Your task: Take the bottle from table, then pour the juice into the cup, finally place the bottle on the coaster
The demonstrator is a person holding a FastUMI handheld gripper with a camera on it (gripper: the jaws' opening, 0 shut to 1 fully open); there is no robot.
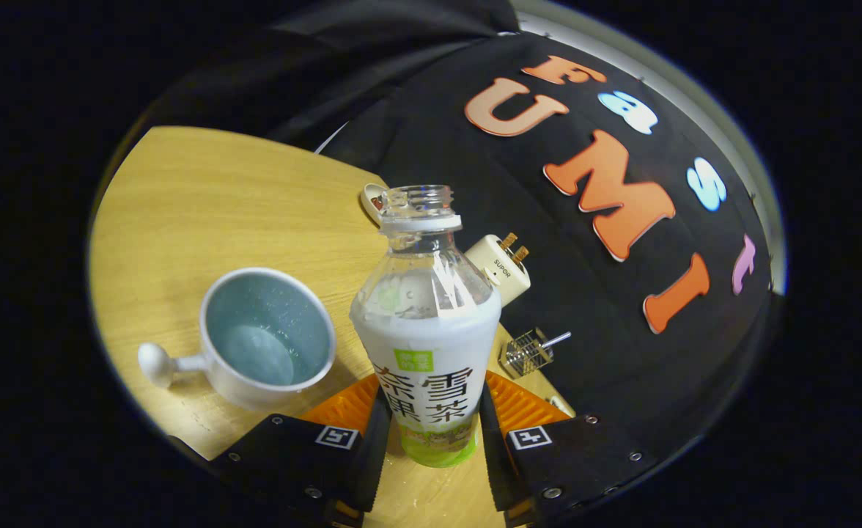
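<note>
While the bottle stands uncapped between the fingers of the gripper, both fingers press against its lower label, so the grip looks clamped and ready. The cup sits just beside the bottle on the table, mouth open and apparently holding no juice, with its knobbed handle pointing away from the bottle. Pouring probably comes next: lift the bottle clear, bring the neck over the cup's middle, and tip slowly, since the milky drink sits high and could gush.
</note>
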